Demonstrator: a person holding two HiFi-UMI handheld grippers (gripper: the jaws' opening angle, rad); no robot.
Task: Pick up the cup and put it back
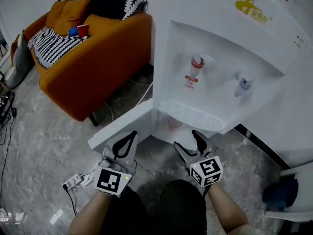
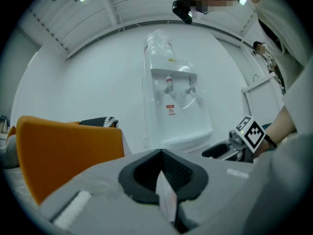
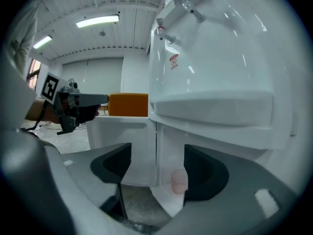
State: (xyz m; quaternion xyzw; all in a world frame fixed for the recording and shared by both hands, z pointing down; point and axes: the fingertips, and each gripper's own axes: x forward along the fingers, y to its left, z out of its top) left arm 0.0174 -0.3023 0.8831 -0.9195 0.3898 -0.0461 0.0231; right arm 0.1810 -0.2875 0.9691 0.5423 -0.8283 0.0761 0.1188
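1. White plastic filled the head view: a tall white water dispenser [image 1: 230, 58] stood on the grey marble floor [image 1: 44, 136] with its lower white cabinet door [image 1: 122, 129] swung open. The small pale pink cup [image 1: 174, 124] sat upright inside that lower compartment, under the drip grille [image 1: 188, 112], with nothing touching it. The left gripper [image 1: 131, 135] hung just before the door's edge and the right gripper [image 1: 188, 141] was near the compartment mouth. Neither held anything. An orange sofa [image 1: 98, 62] stood well apart behind.

2. In the left gripper view, its jaws were pressed together, the black pads [image 2: 142, 173] meeting in one seam. A pale sliver [image 2: 166, 199] showed at that seam, and I could not tell what it was. The gripper pointed at the dispenser, well apart from the cup.

3. In the right gripper view, its jaws stood spread with only air between them. The cup showed beyond them, nearer the right-hand pad and deep in the compartment beside the door's hinge edge.

4. Risks, as I judged them:
   - The compartment looked narrow, so a spread jaw could catch the frame or the door on the way in.
   - An off-centre approach could tip the light cup or shove it backward.
   - Too hard a squeeze could crush it.
   - The door could swing in against the gripper.
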